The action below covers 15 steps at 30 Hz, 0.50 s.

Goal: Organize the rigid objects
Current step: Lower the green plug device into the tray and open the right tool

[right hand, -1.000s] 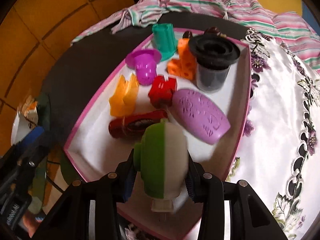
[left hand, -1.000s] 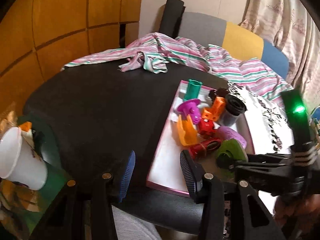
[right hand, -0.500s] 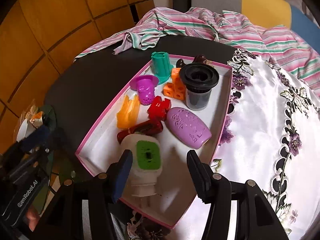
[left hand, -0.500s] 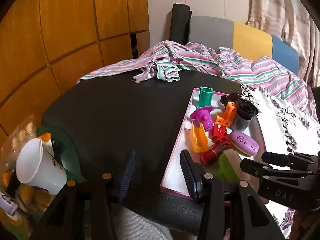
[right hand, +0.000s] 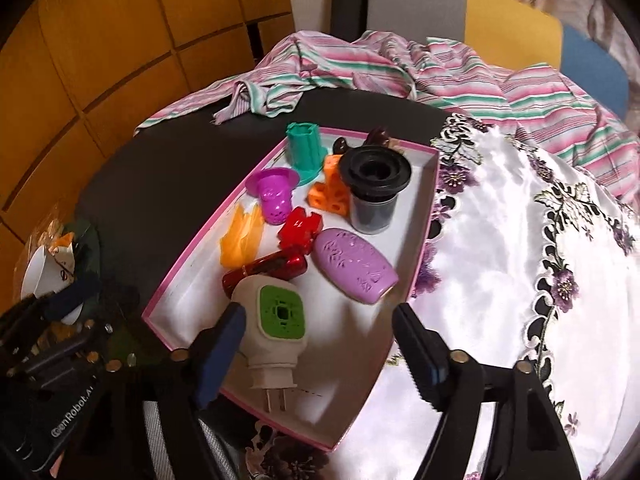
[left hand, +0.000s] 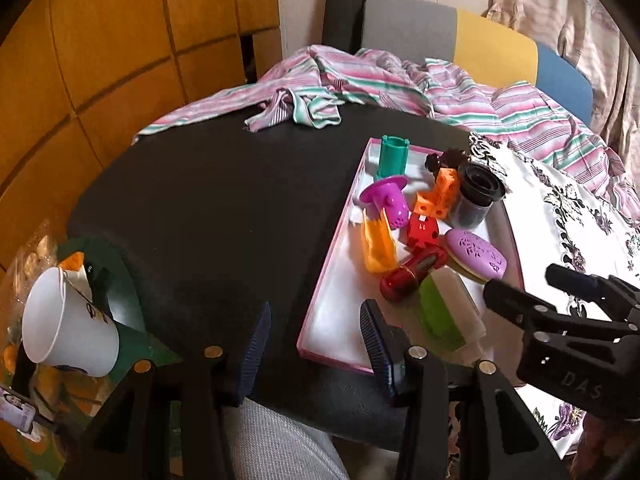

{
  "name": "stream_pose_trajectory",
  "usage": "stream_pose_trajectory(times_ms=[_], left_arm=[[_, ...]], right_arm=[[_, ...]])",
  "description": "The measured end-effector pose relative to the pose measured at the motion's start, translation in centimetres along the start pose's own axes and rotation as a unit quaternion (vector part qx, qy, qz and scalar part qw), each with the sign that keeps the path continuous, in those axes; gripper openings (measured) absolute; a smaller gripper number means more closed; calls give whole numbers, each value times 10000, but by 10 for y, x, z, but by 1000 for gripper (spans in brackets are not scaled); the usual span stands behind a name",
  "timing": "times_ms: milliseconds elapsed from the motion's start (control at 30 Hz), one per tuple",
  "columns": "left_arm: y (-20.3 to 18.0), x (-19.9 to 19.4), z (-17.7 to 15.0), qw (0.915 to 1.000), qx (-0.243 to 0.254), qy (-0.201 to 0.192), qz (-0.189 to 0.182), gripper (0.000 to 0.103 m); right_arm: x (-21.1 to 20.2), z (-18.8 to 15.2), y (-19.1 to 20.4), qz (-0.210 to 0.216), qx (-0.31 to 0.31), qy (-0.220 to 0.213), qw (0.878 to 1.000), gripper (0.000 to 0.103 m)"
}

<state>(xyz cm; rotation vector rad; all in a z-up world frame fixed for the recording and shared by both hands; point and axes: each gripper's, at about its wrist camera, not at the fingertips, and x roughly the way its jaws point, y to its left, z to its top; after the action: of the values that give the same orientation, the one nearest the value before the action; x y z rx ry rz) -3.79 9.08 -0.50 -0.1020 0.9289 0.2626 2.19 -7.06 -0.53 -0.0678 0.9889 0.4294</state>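
A pink-rimmed white tray (right hand: pixel 192 256) (left hand: pixel 328 280) on a black table holds several small plastic things. A white and green plug-in device (right hand: pixel 274 320) (left hand: pixel 444 308) lies at its near end, prongs toward me. A red cylinder (right hand: pixel 268 272), a purple oval case (right hand: pixel 354 266), an orange piece (right hand: pixel 240 240), a black cup (right hand: pixel 374 184) and a teal piece (right hand: pixel 306 148) lie farther in. My right gripper (right hand: pixel 320 344) is open and empty above the tray's near end. My left gripper (left hand: pixel 316 344) is open and empty at the table's near edge.
A striped pink cloth (left hand: pixel 360 88) is heaped at the table's back. A white embroidered cloth (right hand: pixel 520 248) lies right of the tray. A white paper cup (left hand: pixel 64 320) sits low at the left. Wooden panels (left hand: pixel 100 40) stand at the left.
My right gripper opened and let go of the green and white plug-in device, which now lies in the tray. Both grippers have drawn back from the tray.
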Motion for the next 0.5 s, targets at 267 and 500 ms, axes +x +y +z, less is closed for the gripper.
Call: stream_pose_trajectory(times_ms=[267,500], left_arm=[[-3,0,7,9998,61,175,78,47],[-7,-1,11,9992,223,122,320,47]], right_arm=[[-11,7,-4,-307,273,-207,9989,101],[-13,14,-4,-661,344,-277,9968,103]])
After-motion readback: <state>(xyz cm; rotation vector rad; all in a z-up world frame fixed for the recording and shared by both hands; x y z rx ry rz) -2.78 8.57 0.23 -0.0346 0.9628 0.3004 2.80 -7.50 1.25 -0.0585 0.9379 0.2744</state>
